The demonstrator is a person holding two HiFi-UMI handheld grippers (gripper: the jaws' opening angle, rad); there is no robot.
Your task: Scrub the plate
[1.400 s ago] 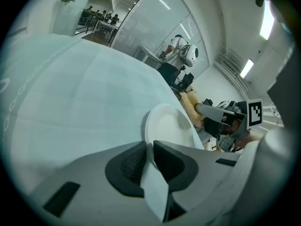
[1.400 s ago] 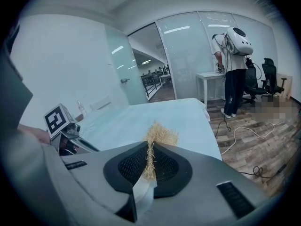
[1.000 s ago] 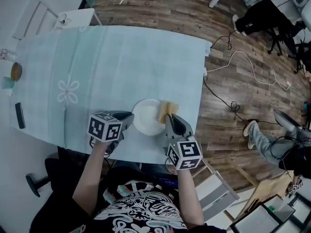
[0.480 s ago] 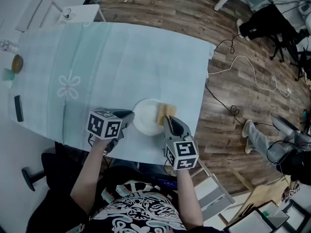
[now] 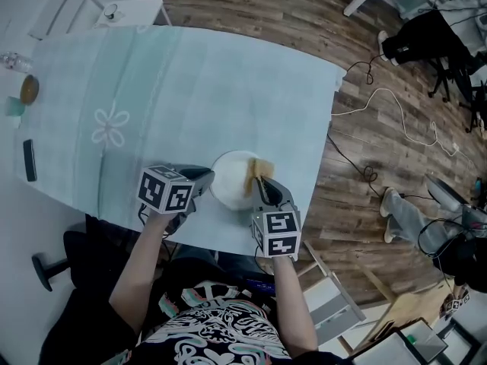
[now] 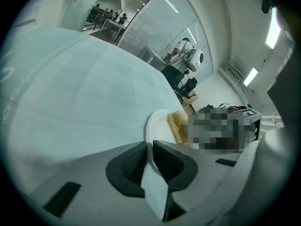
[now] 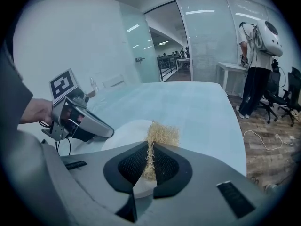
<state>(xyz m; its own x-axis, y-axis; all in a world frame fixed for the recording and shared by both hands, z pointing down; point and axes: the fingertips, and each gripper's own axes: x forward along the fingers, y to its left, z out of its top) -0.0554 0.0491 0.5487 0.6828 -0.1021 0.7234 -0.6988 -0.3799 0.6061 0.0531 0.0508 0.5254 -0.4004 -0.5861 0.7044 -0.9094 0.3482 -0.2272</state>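
A white plate (image 5: 233, 179) lies near the front edge of the table with the pale green cloth (image 5: 175, 97). My left gripper (image 5: 205, 176) is shut on the plate's left rim; in the left gripper view the white rim (image 6: 151, 149) runs between the two dark pads. My right gripper (image 5: 257, 179) is shut on a tan scrub sponge (image 5: 260, 169), which rests over the plate's right side. In the right gripper view the sponge (image 7: 161, 135) sticks out beyond the jaws above the plate (image 7: 127, 134), and the left gripper (image 7: 108, 132) shows at the left.
A black remote-like object (image 5: 30, 160) lies at the table's left edge, with a small brown round thing (image 5: 29, 88) and a bottle (image 5: 9, 61) farther back. A white cable (image 5: 403, 124) runs over the wooden floor at the right. A person (image 7: 256, 74) stands by office chairs.
My right gripper has come down and shifted a little left with the sponge, now lower over the plate's right side. The left gripper has kept its hold on the rim.
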